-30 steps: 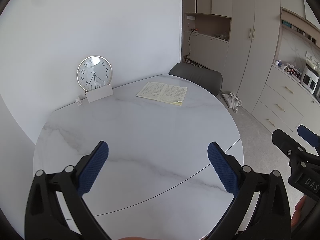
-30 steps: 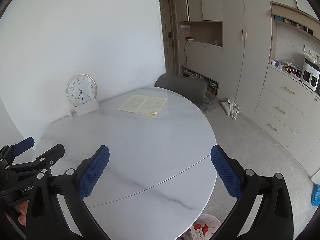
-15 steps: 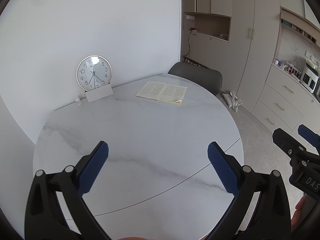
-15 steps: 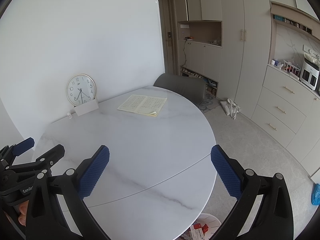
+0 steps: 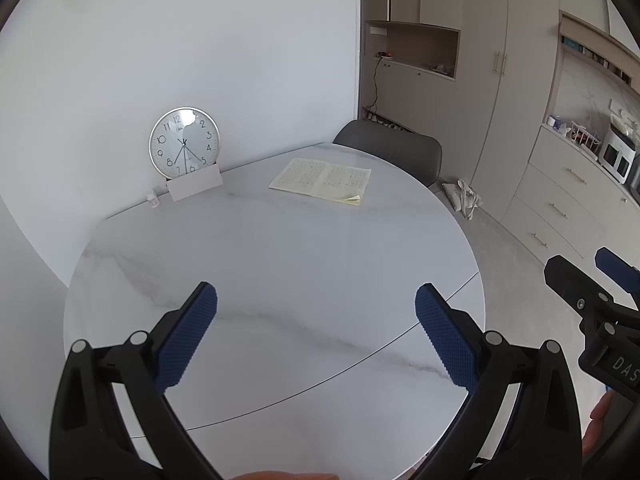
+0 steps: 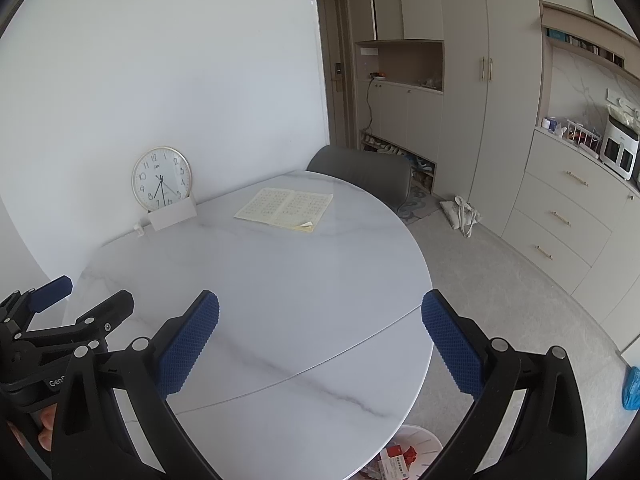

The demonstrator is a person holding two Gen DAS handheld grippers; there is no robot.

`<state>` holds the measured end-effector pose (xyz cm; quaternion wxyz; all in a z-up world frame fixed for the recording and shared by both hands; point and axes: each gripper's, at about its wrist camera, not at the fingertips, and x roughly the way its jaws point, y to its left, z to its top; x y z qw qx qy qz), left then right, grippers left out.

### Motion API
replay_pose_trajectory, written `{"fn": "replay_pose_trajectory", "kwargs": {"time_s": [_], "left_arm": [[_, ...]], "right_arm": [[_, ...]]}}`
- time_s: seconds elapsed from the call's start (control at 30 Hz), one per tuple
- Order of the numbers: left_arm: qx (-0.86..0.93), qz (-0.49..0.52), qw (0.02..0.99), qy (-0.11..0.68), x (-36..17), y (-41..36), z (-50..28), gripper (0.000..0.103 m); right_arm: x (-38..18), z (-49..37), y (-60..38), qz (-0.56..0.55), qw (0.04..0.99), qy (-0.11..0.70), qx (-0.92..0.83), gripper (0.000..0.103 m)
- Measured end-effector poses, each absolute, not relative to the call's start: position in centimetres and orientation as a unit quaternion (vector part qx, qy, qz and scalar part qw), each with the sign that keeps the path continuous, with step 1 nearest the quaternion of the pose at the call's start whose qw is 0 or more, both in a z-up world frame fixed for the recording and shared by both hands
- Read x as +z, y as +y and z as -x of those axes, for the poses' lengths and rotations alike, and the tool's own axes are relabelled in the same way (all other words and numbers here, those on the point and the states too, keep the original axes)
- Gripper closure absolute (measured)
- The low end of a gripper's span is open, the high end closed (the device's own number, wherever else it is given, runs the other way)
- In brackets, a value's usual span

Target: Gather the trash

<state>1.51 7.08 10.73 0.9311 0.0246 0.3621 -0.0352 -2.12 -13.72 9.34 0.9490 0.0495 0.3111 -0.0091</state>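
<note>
My left gripper (image 5: 316,300) is open and empty, held above the near part of a round white marble table (image 5: 280,248). My right gripper (image 6: 320,308) is open and empty, above the table's near right edge (image 6: 416,344). A white waste bin (image 6: 404,452) holding red and white wrappers stands on the floor below that edge, partly hidden by the table. Each gripper shows at the edge of the other's view: the right one in the left wrist view (image 5: 588,280), the left one in the right wrist view (image 6: 76,300).
An open booklet (image 5: 322,179) lies at the table's far side. A round clock (image 5: 184,143) with a white card (image 5: 195,183) and a tiny bottle (image 5: 152,200) stand against the wall. A grey chair (image 5: 394,152) is behind the table. Cabinets (image 6: 560,216), a cloth bag (image 6: 460,212) and a blue item (image 6: 632,388) are to the right.
</note>
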Motion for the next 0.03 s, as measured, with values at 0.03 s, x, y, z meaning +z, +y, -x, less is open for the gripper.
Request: {"fn": "replay_pose_trajectory", "kwargs": {"time_s": [0.03], "left_arm": [[-0.036, -0.025, 0.931, 0.362, 10.75, 7.06, -1.50, 0.008]], "right_arm": [[9.38, 2.12, -13.76, -0.050, 0.949, 0.311, -0.009, 0.002]]}}
